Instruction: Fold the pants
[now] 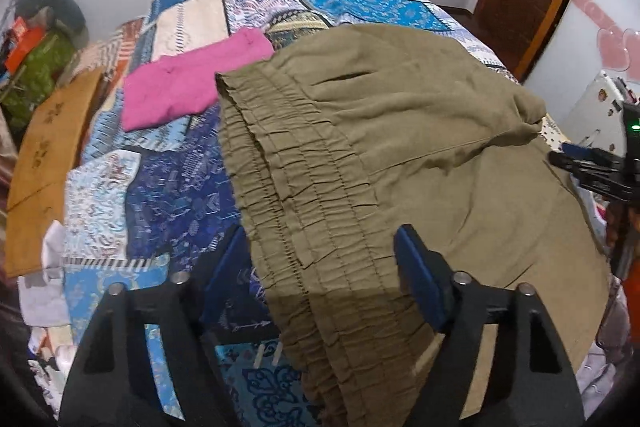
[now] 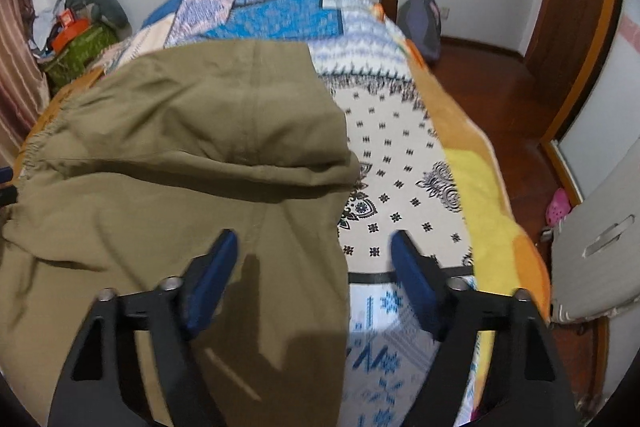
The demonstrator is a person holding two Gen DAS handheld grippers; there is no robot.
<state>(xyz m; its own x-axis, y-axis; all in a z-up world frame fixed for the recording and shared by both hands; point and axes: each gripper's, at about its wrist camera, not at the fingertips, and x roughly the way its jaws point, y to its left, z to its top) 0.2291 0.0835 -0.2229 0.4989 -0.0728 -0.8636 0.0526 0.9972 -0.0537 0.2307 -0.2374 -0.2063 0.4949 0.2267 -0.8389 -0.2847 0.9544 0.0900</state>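
Olive-green pants (image 1: pixel 400 155) lay spread on a bed covered by a patchwork bedspread (image 1: pixel 192 195) in blues and whites. Their gathered elastic waistband (image 1: pixel 288 187) ran down the left side of the cloth in the left wrist view. The left gripper (image 1: pixel 320 267) hung over that waistband with its jaws spread: the waistband edge passed between the two blue pads, and neither pad could be seen pressing the fabric. The right gripper (image 2: pixel 314 267) hung over the opposite edge of the pants (image 2: pixel 180 155), also spread; its left pad stood above the olive cloth, its right pad above the white printed patch of the bedspread (image 2: pixel 400 155), so the cloth's edge fell between them, unpinched as far as could be seen. A thick fold crossed the pants just beyond the right gripper. Beyond the waistband a folded pink garment (image 1: pixel 192 83) lay on the bedspread, its corner just beside the pants. Wooden floor (image 2: pixel 488 79) showed to the right of the bed.
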